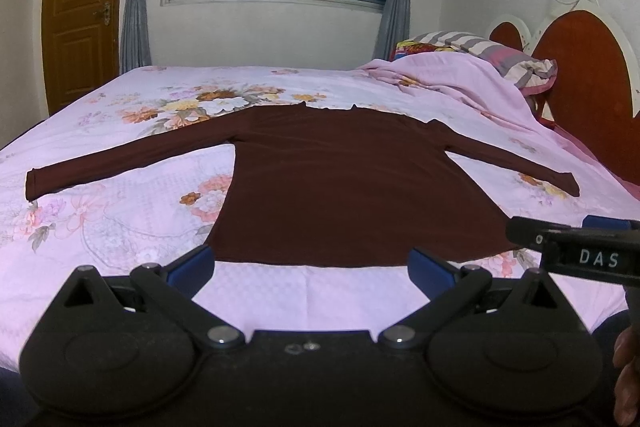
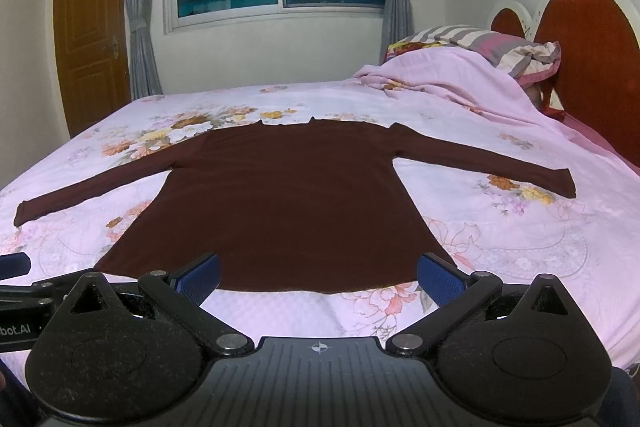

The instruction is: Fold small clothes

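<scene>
A dark maroon long-sleeved top [image 1: 340, 187] [image 2: 280, 203] lies flat on the bed, sleeves spread to both sides, its hem nearest me. My left gripper [image 1: 312, 269] is open just short of the hem, blue pads wide apart with nothing between them. My right gripper [image 2: 318, 277] is open too, hovering at the hem's near edge, holding nothing. The right gripper's black body [image 1: 576, 251] shows at the right edge of the left wrist view. The left gripper's side [image 2: 16, 291] shows at the left edge of the right wrist view.
The bed carries a pink floral sheet [image 1: 120, 219] [image 2: 520, 247]. A bunched pink blanket [image 1: 460, 83] and a striped pillow [image 2: 492, 43] lie by the red headboard [image 2: 592, 59] at right. A window, grey curtains and a wooden door [image 1: 80, 7] stand beyond.
</scene>
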Demonstrator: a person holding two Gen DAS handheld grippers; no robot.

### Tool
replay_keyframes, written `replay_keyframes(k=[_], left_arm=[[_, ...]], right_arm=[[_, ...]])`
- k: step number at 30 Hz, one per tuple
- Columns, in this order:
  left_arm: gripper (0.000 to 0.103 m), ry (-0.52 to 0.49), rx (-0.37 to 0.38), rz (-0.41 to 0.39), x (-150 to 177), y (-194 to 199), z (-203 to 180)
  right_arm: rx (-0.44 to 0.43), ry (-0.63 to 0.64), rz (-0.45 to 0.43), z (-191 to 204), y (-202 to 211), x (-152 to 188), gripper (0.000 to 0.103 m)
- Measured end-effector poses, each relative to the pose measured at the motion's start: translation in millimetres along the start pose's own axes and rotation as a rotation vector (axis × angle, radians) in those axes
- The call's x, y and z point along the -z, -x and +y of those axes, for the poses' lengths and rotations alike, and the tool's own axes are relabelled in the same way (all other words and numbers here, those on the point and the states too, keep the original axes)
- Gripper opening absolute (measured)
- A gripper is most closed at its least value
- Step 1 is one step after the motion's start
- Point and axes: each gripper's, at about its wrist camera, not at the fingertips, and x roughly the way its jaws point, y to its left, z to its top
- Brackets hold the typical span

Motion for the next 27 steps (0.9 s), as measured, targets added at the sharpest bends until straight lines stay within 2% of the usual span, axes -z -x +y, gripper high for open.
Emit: replay_keyframes(k=[16,18,21,25,27], left_arm=[[0.103,0.009,0.007,0.017,-1,0,2],[0.103,0.050,0.007,0.022,-1,-2,8],[0.103,0.164,0.029,0.017,-2,-3,29],[0.103,0.196,0.004,0.002,-7,-8,48],[0.103,0.234,-0.037,-0.023,-12,-11,60]], right_arm=[[0.003,0.005,-0.002,2,0,1,0.103],[0.001,0.008,-0.004,1,0,0,0.103],[0.003,0.016,-0.013,-2,-3,-1,0.103],[0.018,0.020,-0.046,-10,-12,-10,0.103],[0.004,0.014,-0.057,-13,-17,-16,0.103]])
